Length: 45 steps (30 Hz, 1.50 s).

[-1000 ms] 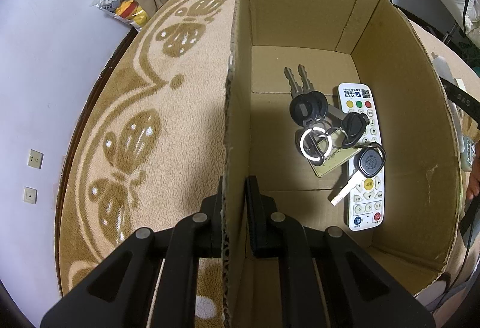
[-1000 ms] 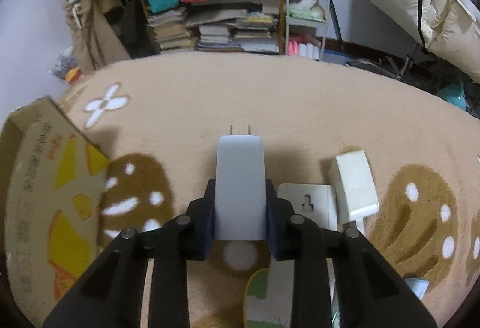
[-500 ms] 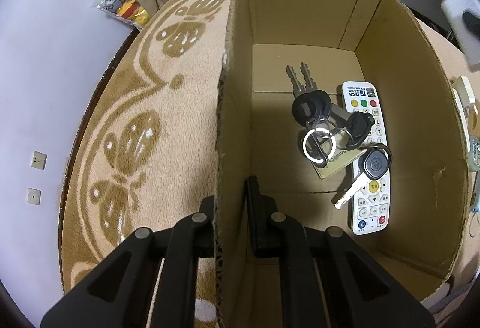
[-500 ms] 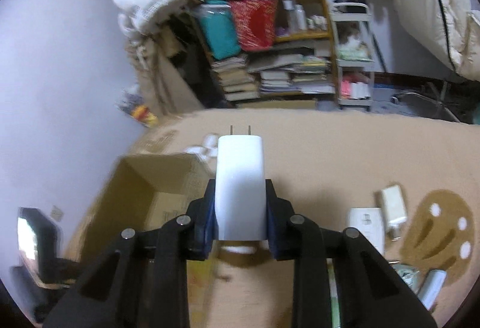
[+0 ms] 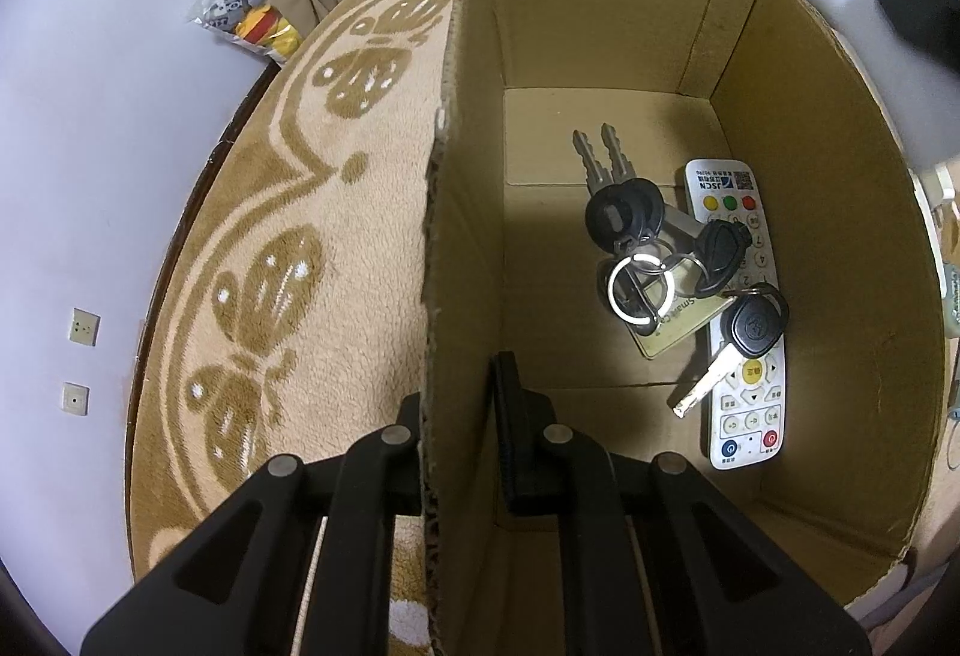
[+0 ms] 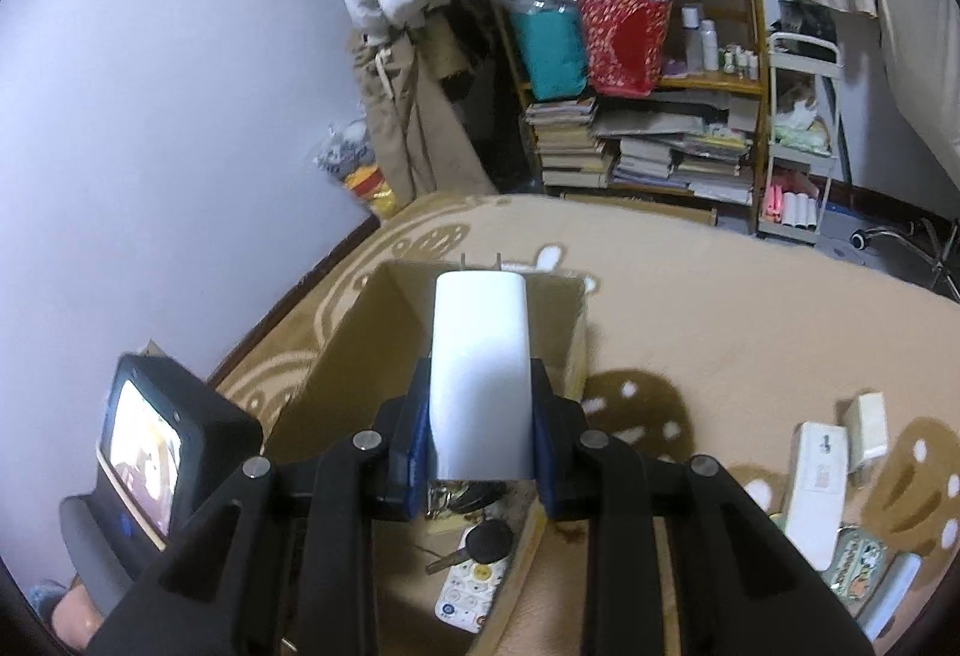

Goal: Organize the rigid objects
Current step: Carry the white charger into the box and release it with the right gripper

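My left tool is clamped on the near wall of the cardboard box, which stands on the rug. My right tool grips a white charger above the box, prongs forward. Inside lie a remote and keys; bookshelves stand beyond.

Left gripper pinching cardboard box wall

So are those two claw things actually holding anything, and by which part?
Yes. The right gripper clamps a white plug adapter by its rear sides; the left gripper pinches the cardboard box's side wall.
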Motion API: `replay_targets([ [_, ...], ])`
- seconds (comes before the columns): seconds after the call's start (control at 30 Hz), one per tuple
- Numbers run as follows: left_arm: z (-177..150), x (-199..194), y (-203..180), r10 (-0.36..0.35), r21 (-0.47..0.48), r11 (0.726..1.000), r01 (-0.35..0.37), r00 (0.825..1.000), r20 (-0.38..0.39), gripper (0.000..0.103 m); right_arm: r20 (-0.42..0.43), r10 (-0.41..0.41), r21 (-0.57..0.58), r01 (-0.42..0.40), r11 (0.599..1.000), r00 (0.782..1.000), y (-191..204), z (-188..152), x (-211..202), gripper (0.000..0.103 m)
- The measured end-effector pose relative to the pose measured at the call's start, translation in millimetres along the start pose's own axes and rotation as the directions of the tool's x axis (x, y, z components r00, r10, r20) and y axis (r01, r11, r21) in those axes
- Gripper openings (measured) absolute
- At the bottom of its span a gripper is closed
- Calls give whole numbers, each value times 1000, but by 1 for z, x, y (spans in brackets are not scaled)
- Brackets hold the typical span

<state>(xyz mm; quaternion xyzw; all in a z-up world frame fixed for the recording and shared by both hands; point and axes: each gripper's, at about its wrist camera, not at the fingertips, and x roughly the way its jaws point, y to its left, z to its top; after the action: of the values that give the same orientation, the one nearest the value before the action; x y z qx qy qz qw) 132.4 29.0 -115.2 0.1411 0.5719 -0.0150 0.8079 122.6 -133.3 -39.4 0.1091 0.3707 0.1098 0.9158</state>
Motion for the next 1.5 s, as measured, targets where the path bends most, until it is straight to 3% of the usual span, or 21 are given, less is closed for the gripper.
replay_targets([
  [0.43,0,1,-2,-5,-2,1000,5,1000,-1,11,-77,-2,-18,0,1000,997,4,-21,28,30],
  [0.9,2,1,1,-14,-5,1000,14,1000,0,11,-89,-44,-32,41,999,995,5,-24,37,30],
  [1.0,3,1,2,-16,-5,1000,16,1000,0,11,-53,-36,-36,34,999,998,5,-23,30,31],
  [1.03,3,1,2,-16,-7,1000,16,1000,-1,11,-49,-39,-40,38,998,998,5,-23,29,33],
  [1.1,2,0,2,-17,-5,1000,17,1000,2,11,-43,-56,-47,54,997,998,1,-20,27,48],
  [1.17,2,0,1,-13,-1,1000,13,1000,5,11,-26,-24,-36,23,999,999,-6,-17,21,50],
  [1.27,1,1,1,-10,-3,1000,10,1000,3,11,22,-50,-40,51,998,999,-12,-12,10,72],
  [1.4,2,0,1,-10,-1,1000,10,1000,4,11,88,-78,-16,79,997,993,-29,-3,-7,86],
  [1.5,1,-1,1,-7,2,1000,7,1000,6,11,100,-142,8,142,990,985,-48,4,-12,87],
])
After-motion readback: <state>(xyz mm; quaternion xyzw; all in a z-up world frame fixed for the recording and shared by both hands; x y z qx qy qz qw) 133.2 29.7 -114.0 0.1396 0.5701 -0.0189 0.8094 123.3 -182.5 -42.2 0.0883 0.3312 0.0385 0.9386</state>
